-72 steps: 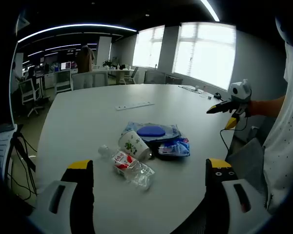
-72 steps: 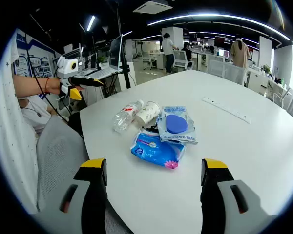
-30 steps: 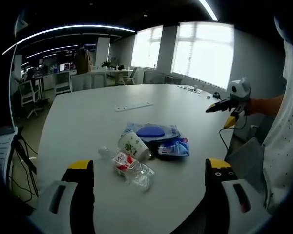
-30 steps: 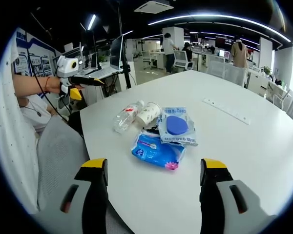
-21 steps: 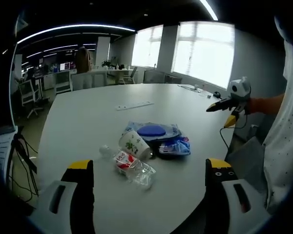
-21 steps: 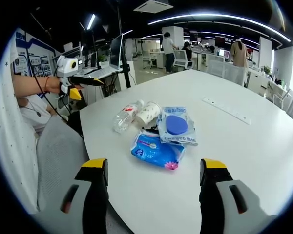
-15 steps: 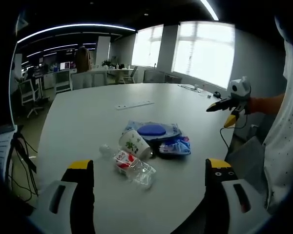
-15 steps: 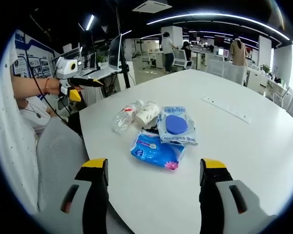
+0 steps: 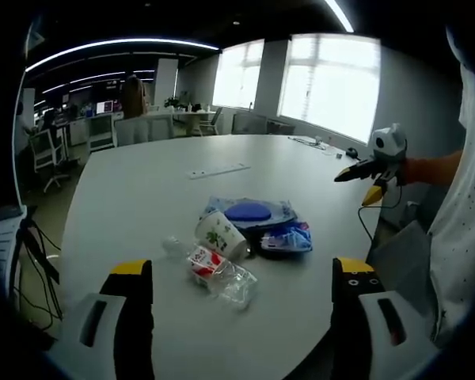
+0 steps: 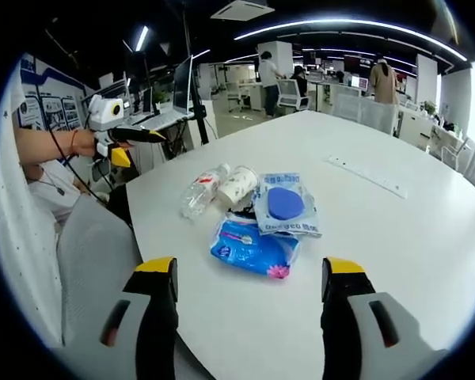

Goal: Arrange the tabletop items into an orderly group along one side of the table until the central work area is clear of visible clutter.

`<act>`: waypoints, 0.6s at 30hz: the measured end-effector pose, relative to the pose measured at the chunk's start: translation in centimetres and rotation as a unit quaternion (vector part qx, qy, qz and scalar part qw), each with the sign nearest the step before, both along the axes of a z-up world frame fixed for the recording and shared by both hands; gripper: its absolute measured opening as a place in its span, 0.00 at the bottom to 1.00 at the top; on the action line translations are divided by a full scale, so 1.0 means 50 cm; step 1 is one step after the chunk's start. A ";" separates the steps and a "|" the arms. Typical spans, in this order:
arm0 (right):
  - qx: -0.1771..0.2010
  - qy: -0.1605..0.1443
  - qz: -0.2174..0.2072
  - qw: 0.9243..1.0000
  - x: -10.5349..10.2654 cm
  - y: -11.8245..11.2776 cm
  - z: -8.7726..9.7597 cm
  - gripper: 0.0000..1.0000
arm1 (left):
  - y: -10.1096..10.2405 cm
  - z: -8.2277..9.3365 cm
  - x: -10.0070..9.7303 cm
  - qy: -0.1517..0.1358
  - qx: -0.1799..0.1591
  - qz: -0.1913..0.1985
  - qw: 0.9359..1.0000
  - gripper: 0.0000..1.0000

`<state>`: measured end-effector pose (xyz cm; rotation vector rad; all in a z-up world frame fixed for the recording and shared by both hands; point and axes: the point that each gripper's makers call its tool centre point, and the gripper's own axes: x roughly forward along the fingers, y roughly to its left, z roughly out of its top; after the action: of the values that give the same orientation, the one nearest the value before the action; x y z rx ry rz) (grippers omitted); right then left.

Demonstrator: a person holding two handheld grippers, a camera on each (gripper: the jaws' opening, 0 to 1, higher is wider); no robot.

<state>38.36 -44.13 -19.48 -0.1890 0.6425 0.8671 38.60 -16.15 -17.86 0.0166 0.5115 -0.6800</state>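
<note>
On the white table (image 9: 134, 198) lies a small heap: a crushed clear bottle (image 9: 219, 273) with a red label, a paper cup (image 9: 220, 234) on its side, a wipes pack (image 9: 249, 212) with a blue lid, and a blue packet (image 9: 285, 237). My left gripper (image 9: 243, 267) hovers open at the table's near edge, short of the bottle. In the right gripper view the bottle (image 10: 202, 190), cup (image 10: 239, 186), wipes pack (image 10: 283, 206) and blue packet (image 10: 252, 244) lie ahead of my open right gripper (image 10: 248, 269). Neither gripper touches anything.
A long white strip (image 9: 218, 171) lies farther out on the table, also the strip (image 10: 366, 176) at the right. A grey chair back (image 10: 95, 253) stands by the table's edge. Office desks and chairs (image 9: 103, 131) fill the background.
Nothing on the table has moved. Both views have drifted only slightly, and both grippers stay open.
</note>
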 end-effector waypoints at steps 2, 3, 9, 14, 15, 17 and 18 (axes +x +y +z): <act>0.000 0.000 0.000 1.000 0.002 0.001 -0.001 0.73 | -0.001 0.002 0.002 -0.001 0.000 -0.001 1.000 0.96; 0.000 0.001 -0.001 1.000 0.003 0.001 -0.001 0.73 | -0.002 0.002 0.004 -0.001 0.001 -0.001 1.000 0.96; 0.009 0.003 -0.008 1.000 0.008 0.007 0.002 0.71 | -0.006 0.006 0.012 -0.003 0.000 -0.004 1.000 0.96; 0.016 0.005 -0.013 1.000 0.013 0.015 0.004 0.70 | -0.010 0.009 0.021 -0.006 0.001 -0.009 1.000 0.96; 0.016 0.005 -0.014 1.000 0.014 0.016 0.004 0.69 | -0.010 0.009 0.023 -0.006 0.001 -0.010 1.000 0.96; 0.016 0.005 -0.015 1.000 0.017 0.018 0.004 0.69 | -0.011 0.009 0.027 -0.006 0.001 -0.010 1.000 0.96; 0.016 0.005 -0.017 1.000 0.019 0.018 0.004 0.69 | -0.012 0.009 0.029 -0.006 0.001 -0.011 1.000 0.96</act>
<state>39.29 -43.23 -19.30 -0.1440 0.6386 0.8460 40.03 -16.74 -17.41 0.0291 0.5007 -0.7003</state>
